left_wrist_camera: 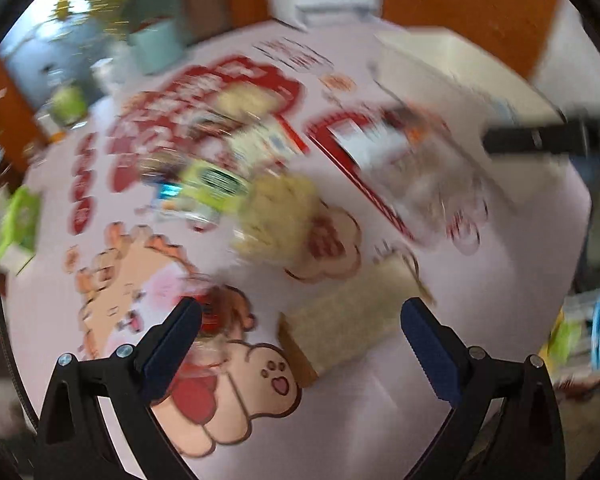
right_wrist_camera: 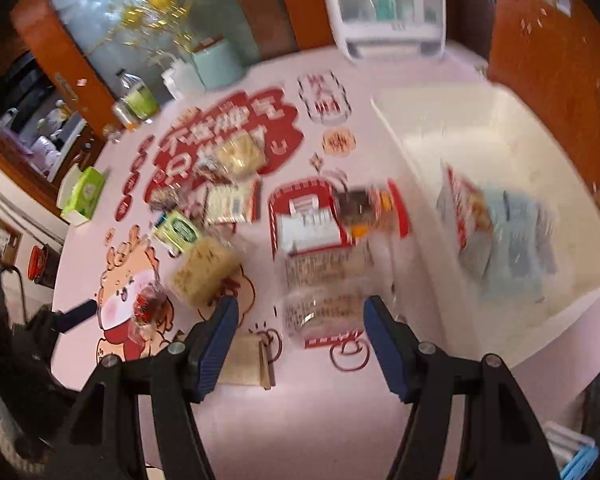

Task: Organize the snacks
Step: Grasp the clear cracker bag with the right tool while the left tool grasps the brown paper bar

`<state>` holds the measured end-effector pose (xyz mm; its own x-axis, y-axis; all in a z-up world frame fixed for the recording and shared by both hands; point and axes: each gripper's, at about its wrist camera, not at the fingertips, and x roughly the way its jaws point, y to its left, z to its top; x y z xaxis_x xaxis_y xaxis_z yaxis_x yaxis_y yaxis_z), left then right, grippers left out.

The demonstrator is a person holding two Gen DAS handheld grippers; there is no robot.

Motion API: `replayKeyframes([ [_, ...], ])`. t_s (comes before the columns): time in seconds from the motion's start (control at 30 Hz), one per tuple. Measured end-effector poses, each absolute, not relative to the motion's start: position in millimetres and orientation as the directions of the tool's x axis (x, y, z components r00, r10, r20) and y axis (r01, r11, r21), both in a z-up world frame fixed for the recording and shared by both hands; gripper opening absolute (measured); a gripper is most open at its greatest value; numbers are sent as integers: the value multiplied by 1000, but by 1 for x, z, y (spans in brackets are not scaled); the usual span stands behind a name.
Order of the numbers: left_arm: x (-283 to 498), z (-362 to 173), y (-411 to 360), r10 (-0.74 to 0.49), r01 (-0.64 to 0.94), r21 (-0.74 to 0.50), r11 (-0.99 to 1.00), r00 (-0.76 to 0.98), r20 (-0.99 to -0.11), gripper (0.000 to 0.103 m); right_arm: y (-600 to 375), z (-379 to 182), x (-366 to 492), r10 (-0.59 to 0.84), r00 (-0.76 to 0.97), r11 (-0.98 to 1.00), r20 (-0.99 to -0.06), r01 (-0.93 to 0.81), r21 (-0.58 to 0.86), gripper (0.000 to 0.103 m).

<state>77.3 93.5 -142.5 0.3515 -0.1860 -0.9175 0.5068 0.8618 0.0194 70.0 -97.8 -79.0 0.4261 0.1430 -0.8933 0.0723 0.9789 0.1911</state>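
Note:
Snack packs lie scattered on a pink printed tablecloth [right_wrist_camera: 320,420]. My left gripper [left_wrist_camera: 300,312] is open above a flat beige pack [left_wrist_camera: 352,304], with a small red-wrapped snack [left_wrist_camera: 212,312] by its left finger. My right gripper [right_wrist_camera: 300,306] is open over a clear pack with printed text [right_wrist_camera: 324,280]. A yellow pack [right_wrist_camera: 204,272] and a green pack [right_wrist_camera: 178,232] lie further left. At the right, a white bin [right_wrist_camera: 480,128] holds a red-and-blue pack [right_wrist_camera: 500,232]. Both views are blurred by motion.
A green tissue box [right_wrist_camera: 84,192] sits near the table's left edge. At the back stand a green-labelled bottle [right_wrist_camera: 138,96], a mint canister [right_wrist_camera: 216,64] and a white appliance with a clear cover [right_wrist_camera: 388,8]. Orange-brown cabinets rise behind the table.

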Motion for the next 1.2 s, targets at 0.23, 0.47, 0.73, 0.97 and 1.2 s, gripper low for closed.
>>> replayKeyframes([
  [0.23, 77, -202, 62, -153, 713, 70, 697, 243, -958, 99, -106, -109, 72, 95, 391, 961, -915, 205, 187, 66],
  [0.47, 102, -220, 60, -164, 671, 3, 741, 186, -969, 92, -114, -128, 85, 57, 383, 922, -922, 333, 196, 83],
  [0.73, 122, -210, 81, -175, 527, -46, 849, 198, -964, 66, -127, -174, 103, 55, 300, 808, -952, 547, 219, 96],
  [0.97, 124, -206, 92, -188, 454, -83, 887, 192, -963, 65, -127, -195, 121, 74, 265, 756, -961, 614, 227, 103],
  [1.2, 126, -210, 84, -179, 426, -80, 901, 199, -964, 63, -110, -201, 133, -11, 173, 824, -985, 559, 89, 92],
])
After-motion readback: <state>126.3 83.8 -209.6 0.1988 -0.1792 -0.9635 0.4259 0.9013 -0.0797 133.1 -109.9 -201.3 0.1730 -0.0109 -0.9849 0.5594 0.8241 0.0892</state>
